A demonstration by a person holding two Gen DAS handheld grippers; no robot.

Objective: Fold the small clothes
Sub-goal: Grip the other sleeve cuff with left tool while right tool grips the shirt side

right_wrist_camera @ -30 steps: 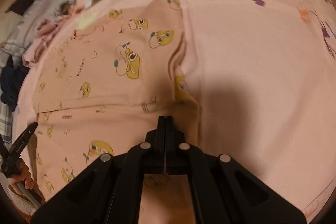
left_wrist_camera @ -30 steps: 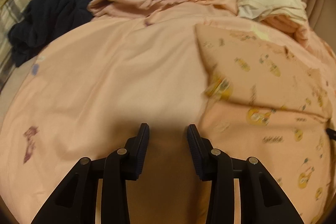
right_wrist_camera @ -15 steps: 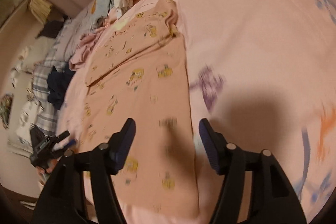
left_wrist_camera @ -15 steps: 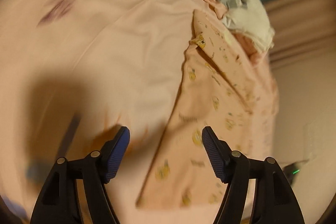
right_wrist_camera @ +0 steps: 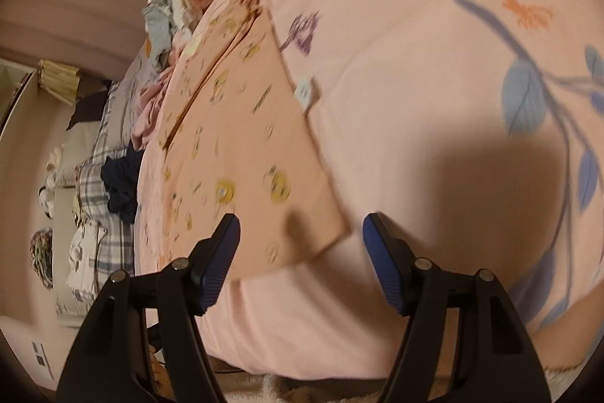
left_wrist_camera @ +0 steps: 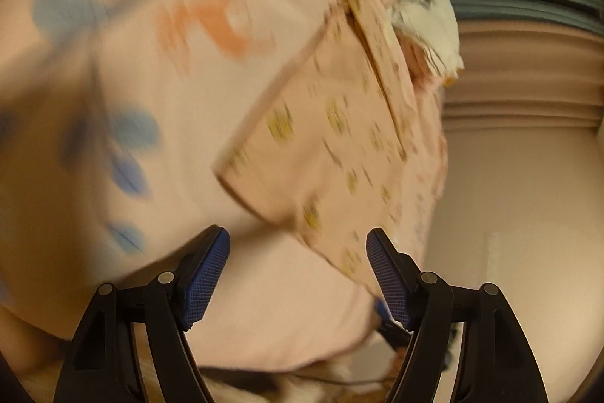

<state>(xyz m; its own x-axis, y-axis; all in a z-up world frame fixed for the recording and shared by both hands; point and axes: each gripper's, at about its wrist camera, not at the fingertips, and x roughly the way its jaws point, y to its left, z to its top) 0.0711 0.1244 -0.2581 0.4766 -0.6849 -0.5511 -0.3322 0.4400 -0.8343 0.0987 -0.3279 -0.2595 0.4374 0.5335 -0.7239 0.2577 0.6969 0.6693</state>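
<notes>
On the pink bedspread (right_wrist_camera: 396,70) lies the partly folded peach cartoon-print garment (right_wrist_camera: 249,146), pretty flat with a white tag at its edge. Left gripper (left_wrist_camera: 298,274) and right gripper (right_wrist_camera: 300,252) both gape wide, holding nothing. Best bet: pinch both near hem corners evenly so the next fold stays square.

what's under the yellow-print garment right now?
The garment lies flat on the pink bedspread, with bedspread showing around its near and right edges. A folded flap sits on top. Whatever is beneath its middle is covered. Both tongs are open and clear of it.
</notes>
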